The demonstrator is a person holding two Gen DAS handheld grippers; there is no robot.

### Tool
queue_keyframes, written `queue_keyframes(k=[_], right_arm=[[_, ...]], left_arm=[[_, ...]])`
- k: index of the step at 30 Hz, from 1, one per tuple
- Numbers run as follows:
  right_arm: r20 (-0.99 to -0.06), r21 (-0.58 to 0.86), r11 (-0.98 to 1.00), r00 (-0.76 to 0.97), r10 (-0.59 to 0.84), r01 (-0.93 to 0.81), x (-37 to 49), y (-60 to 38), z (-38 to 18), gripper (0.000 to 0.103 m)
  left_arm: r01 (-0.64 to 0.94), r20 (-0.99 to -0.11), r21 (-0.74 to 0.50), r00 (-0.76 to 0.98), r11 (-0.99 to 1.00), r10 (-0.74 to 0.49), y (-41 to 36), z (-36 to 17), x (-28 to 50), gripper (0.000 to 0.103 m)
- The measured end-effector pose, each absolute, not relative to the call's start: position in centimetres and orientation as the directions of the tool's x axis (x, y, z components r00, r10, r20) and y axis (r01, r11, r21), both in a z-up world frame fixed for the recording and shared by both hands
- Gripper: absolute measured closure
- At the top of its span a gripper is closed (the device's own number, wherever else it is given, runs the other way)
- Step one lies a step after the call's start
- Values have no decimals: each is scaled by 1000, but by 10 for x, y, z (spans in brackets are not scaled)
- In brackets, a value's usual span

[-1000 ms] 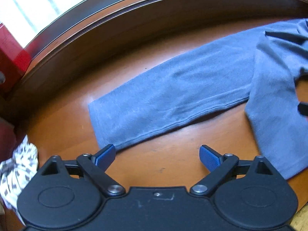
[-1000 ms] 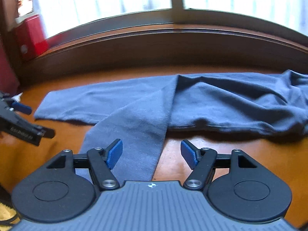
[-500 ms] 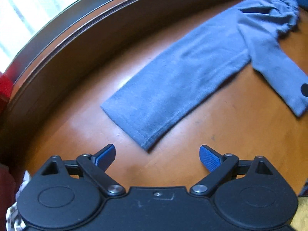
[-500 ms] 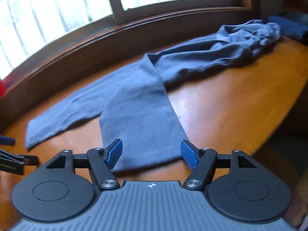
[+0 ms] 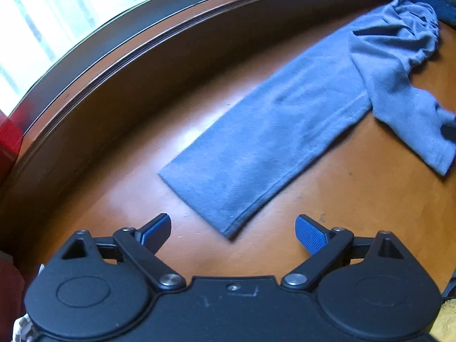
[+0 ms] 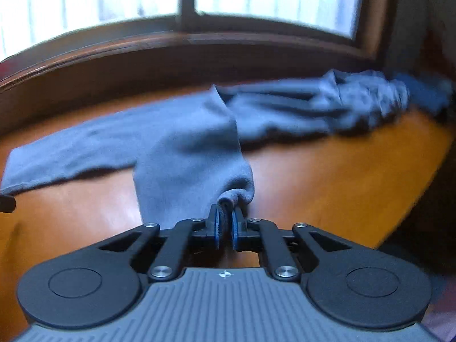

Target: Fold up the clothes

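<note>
My right gripper (image 6: 225, 219) is closing, pads pinching the hem of the grey garment (image 6: 182, 154) on the table (image 6: 342, 176). Left gripper (image 5: 233, 229) gapes wide, empty; the nearest hem lies at its 12 o'clock.

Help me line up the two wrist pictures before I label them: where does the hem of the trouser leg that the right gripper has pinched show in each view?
Left wrist: far right edge, the pinched hem, a dark gripper tip on it.
Right wrist: lower centre, bunched between the pads of the right gripper, whose jaws are closing.
Shared landmark: the other flat trouser leg on the wooden table.
</note>
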State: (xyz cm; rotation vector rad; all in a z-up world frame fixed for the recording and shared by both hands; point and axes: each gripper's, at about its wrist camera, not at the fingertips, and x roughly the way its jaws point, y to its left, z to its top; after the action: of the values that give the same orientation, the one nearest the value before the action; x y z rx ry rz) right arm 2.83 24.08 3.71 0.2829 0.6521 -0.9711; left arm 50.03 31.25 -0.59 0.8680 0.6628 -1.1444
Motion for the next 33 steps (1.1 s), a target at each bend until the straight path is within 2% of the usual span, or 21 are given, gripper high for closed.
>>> queue_keyframes(k=[3,7,12,15,16,18,19,20,21,28,33], right_arm=[[-568,-69,684,535,-626,726,44,240,79,95],[-535,-170,884,713,-453,435,96,245,128,95],[-618,-244,963,747,-246,115,188,244,115,94],[-696,-208,975,689,-200,73,236,233,79,87],[-700,-223,970,675,-232,101,242,229,72,84],[-666,-225,961,694,-273,163,236,224,72,66],[-644,-210,960,712,-278,185,226,220,75,45],[-629,-196,961,726,-278,198,215,216,76,35],[-613,-182,961,740,-277,209,204,213,78,36],[-692,-206,978,704,-162,24,172,232,58,39],[-717,-185,980,693,-78,-80,173,247,39,48]], left_arm=[[949,-818,238,310,205,-485,317,-3,511,9],[940,-818,215,322,266,-476,326,-4,527,9],[918,-825,194,343,345,-449,335,-9,548,9],[911,-831,185,345,368,-437,334,-13,557,9],[910,-832,185,346,371,-434,333,-14,559,9],[913,-829,190,346,361,-439,332,-15,561,9],[915,-828,193,346,356,-441,332,-15,562,9],[917,-827,197,346,348,-443,330,-16,562,9],[919,-827,201,345,340,-444,329,-17,562,9],[929,-835,187,322,321,-446,326,-20,565,9],[924,-836,198,334,328,-435,333,-20,561,9]])
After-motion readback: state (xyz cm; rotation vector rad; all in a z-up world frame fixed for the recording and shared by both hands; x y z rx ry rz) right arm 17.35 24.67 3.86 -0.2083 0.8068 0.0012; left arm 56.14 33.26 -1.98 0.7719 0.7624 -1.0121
